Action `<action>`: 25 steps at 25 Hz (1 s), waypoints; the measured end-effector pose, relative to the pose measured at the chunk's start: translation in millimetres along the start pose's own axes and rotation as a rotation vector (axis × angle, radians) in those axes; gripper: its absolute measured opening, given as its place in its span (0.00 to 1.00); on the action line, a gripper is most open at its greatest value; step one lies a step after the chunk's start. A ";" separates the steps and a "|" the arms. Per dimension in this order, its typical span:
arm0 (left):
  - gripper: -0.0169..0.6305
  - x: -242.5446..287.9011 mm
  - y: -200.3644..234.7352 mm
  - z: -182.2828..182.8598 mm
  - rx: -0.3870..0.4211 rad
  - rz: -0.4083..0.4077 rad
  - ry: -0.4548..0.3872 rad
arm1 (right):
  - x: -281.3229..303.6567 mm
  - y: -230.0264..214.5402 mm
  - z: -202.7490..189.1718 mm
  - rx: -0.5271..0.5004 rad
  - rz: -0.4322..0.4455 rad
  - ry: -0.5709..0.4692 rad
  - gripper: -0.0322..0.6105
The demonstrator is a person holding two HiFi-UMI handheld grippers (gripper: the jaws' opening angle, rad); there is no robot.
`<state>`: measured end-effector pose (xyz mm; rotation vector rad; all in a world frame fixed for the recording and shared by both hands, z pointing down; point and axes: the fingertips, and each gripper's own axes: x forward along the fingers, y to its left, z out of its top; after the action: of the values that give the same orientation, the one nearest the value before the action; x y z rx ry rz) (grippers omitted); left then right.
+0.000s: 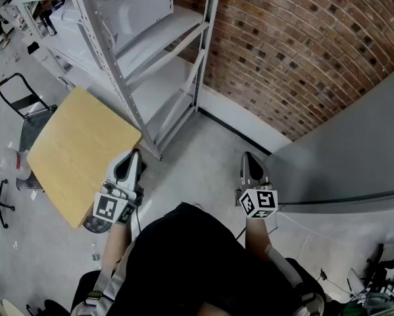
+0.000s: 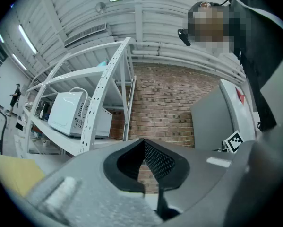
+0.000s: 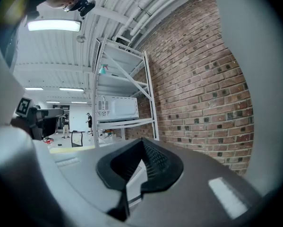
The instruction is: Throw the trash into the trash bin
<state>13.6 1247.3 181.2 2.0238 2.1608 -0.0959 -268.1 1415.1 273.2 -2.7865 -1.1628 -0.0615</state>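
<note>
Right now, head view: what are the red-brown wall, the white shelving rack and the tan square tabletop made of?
The red-brown wall is brick with a matte finish; pale mortar joints show between courses. The white shelving rack is probably painted metal, going by its thin smooth shelves and slim uprights. The tan square tabletop looks like light wood or laminate; its even colour leaves that open.

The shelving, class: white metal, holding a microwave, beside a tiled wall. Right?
Not tiled: the shelving is white metal and holds a microwave, but the wall is brick, as the right gripper view shows.
</note>
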 end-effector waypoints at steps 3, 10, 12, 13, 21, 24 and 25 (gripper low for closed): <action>0.03 5.5 7.3 3.0 -0.010 0.041 -0.019 | 5.5 -3.0 0.1 -0.022 0.012 -0.002 0.06; 0.03 16.3 6.3 3.2 -0.048 0.083 -0.020 | 15.3 -15.7 -1.3 -0.023 0.049 0.001 0.05; 0.03 16.8 6.3 0.0 -0.042 0.098 -0.008 | 18.8 -18.0 -2.1 -0.028 0.062 0.009 0.06; 0.03 14.7 8.2 -5.3 -0.021 0.109 0.008 | 20.7 -18.3 -2.4 -0.034 0.070 0.013 0.05; 0.03 -10.6 10.4 -10.6 0.004 0.215 0.010 | 51.6 -2.7 -3.7 -0.025 0.211 -0.009 0.06; 0.03 -33.5 7.1 -11.3 0.009 0.288 0.025 | 62.8 14.1 -13.0 -0.024 0.298 0.018 0.06; 0.03 -43.5 6.0 -13.6 0.009 0.319 0.033 | 65.7 21.9 -16.6 -0.030 0.334 0.027 0.06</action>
<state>20.9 1207.3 202.5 2.3592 1.8276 -0.0286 -206.2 1444.1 293.1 -2.9531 -0.6820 -0.0856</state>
